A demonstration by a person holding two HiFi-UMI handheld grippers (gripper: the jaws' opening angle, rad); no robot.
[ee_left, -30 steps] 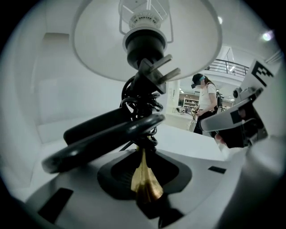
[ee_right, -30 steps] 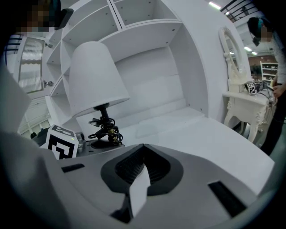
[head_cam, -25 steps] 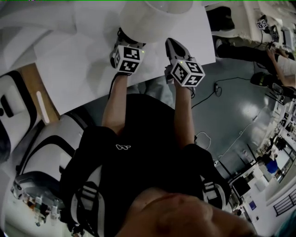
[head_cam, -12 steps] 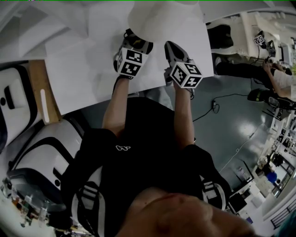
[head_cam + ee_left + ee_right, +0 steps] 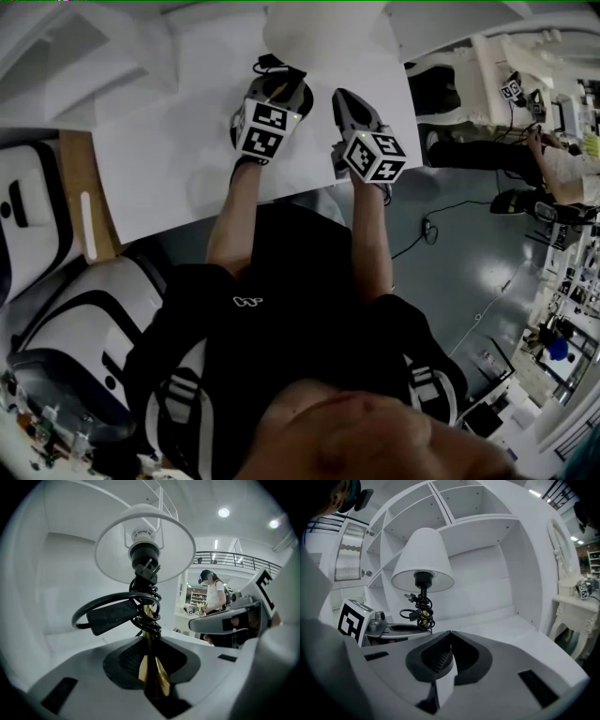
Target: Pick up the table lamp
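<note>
My left tool [image 5: 150, 645] closing on table lamp [image 5: 145, 550], gripping brass stem [image 5: 149, 634]; stem standing upright, shade above, over desk [image 5: 169, 159] far edge. My right tool [image 5: 449, 634] hovering just right of lamp, jaws together, empty; left hand nearer.

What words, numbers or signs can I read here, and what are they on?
No readable words or numbers anywhere.
On the cube of the left tool, whose jaws are closing on the stem of the lamp: black-and-white squares, no letters.
On the cube of the right tool: the same pattern.
On the black shirt: a small white emblem, no letters.
</note>
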